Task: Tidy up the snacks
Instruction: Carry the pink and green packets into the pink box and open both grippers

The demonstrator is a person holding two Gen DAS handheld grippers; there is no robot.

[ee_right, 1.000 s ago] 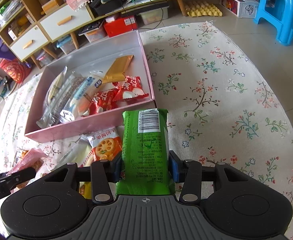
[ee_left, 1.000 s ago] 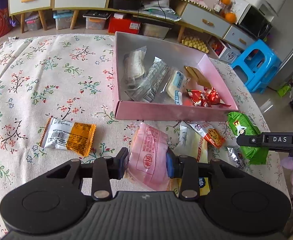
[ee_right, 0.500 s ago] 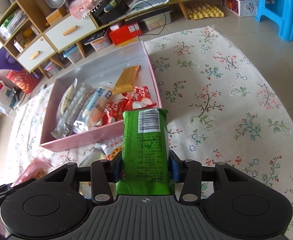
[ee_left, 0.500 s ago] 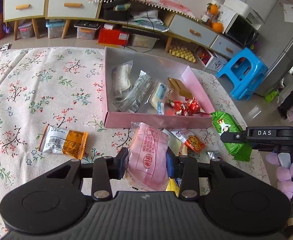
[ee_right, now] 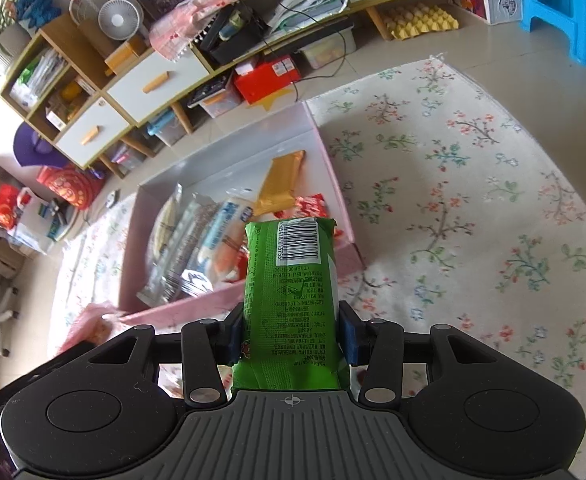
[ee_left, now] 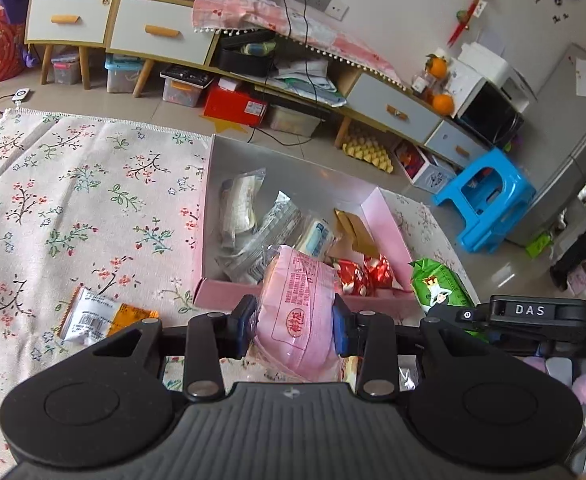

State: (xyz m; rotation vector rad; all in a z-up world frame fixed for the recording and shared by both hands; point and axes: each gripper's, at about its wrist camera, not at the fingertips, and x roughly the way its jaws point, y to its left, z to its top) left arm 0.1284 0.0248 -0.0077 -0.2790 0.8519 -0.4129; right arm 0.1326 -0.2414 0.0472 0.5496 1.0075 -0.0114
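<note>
**Both packets gripped, box just ahead**

Your left gripper (ee_left: pixel 295 330) is clamped on the pink packet (ee_left: pixel 297 304); your right gripper (ee_right: pixel 291 334) is clamped on the green packet (ee_right: pixel 293 280). Both packets hang near the front wall of the pink box (ee_left: pixel 221 300), where other snacks already lie. This looks like the carry-to-box step. Next, bring each packet over the box interior before you let go. An orange-and-white packet (ee_left: pixel 101 316) waits on the floral cloth (ee_left: pixel 73 200)
</note>
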